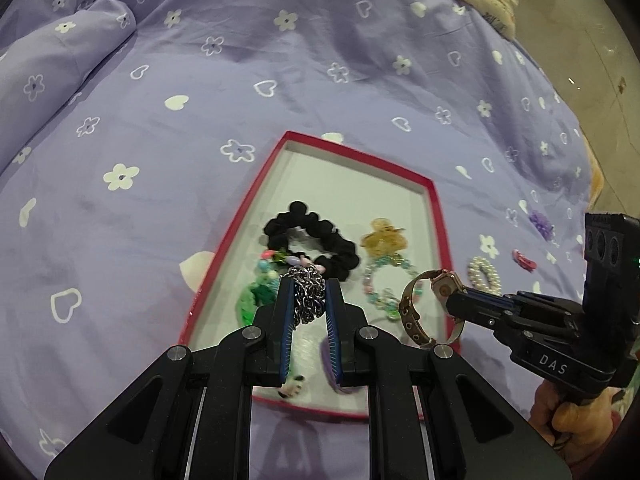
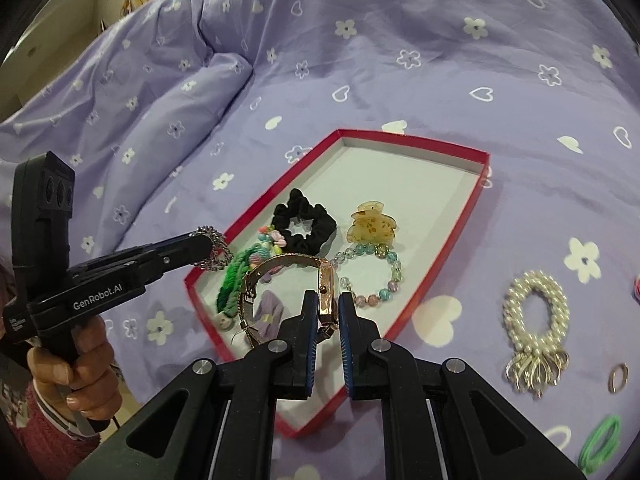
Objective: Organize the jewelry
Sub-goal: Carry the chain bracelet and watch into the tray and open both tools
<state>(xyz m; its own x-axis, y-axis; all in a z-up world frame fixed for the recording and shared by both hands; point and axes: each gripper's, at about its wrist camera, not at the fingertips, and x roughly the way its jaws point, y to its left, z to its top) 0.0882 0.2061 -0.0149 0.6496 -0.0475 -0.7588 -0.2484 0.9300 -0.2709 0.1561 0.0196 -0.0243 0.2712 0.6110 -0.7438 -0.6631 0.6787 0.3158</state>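
Observation:
A red-rimmed tray (image 1: 256,196) (image 2: 476,216) lies on the purple bedspread. It holds a black scrunchie (image 1: 312,232) (image 2: 304,220), an amber hair claw (image 1: 382,236) (image 2: 372,226), a pastel bead bracelet (image 1: 376,284) (image 2: 372,276) and a green braided band (image 2: 230,280). My left gripper (image 1: 310,284) (image 2: 208,246) is shut on a silver chain (image 1: 308,298) (image 2: 216,252) above the tray's near left part. My right gripper (image 2: 329,300) (image 1: 450,298) is shut on a rose-gold watch (image 2: 328,288) (image 1: 440,286), its strap hanging over the tray's near right edge.
On the bedspread right of the tray lie a pearl hair tie (image 2: 534,312) (image 1: 485,278) with metal rings, a loose ring (image 2: 618,376), green bands (image 2: 600,440), a purple flower piece (image 1: 540,222) and a pink clip (image 1: 524,260). A folded purple pillow (image 1: 60,56) is at far left.

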